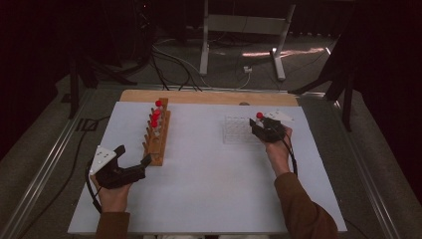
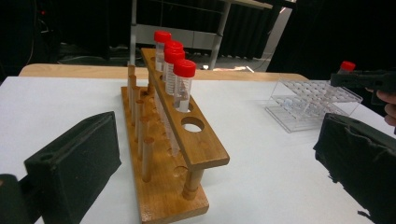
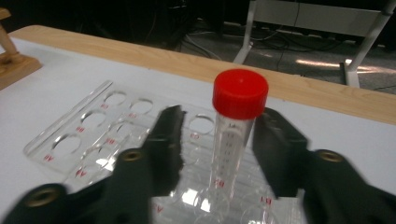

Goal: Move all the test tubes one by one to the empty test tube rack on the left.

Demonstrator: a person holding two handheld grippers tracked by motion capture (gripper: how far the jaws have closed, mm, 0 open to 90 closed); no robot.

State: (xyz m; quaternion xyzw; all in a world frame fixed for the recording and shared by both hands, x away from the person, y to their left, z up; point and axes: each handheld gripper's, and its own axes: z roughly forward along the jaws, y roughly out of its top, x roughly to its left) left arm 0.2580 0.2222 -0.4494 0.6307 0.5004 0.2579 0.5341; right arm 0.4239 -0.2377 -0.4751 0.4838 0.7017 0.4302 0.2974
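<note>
A wooden tube rack [image 1: 158,144] [image 2: 201,144] stands left of centre on the white table [image 1: 209,189] and holds several red-capped tubes [image 1: 156,117] [image 2: 180,79] at its far end. My left gripper [image 1: 133,155] [image 2: 215,168] rests open at the rack's near end, its jaws spread wide. A clear plastic rack [image 1: 236,130] [image 2: 308,100] [image 3: 93,130] lies to the right. One red-capped tube [image 1: 259,116] [image 2: 347,66] [image 3: 236,126] stands upright at its right side. My right gripper [image 1: 260,124] [image 2: 364,80] [image 3: 223,119] straddles that tube; a gap shows between the left jaw and the tube.
The table's bare wooden strip [image 1: 209,97] [image 3: 299,79] runs along the far edge. Beyond it, cables [image 1: 169,64] and a white desk frame [image 1: 239,30] sit on the floor. A corner of the wooden rack [image 3: 14,65] lies far left in the right gripper view.
</note>
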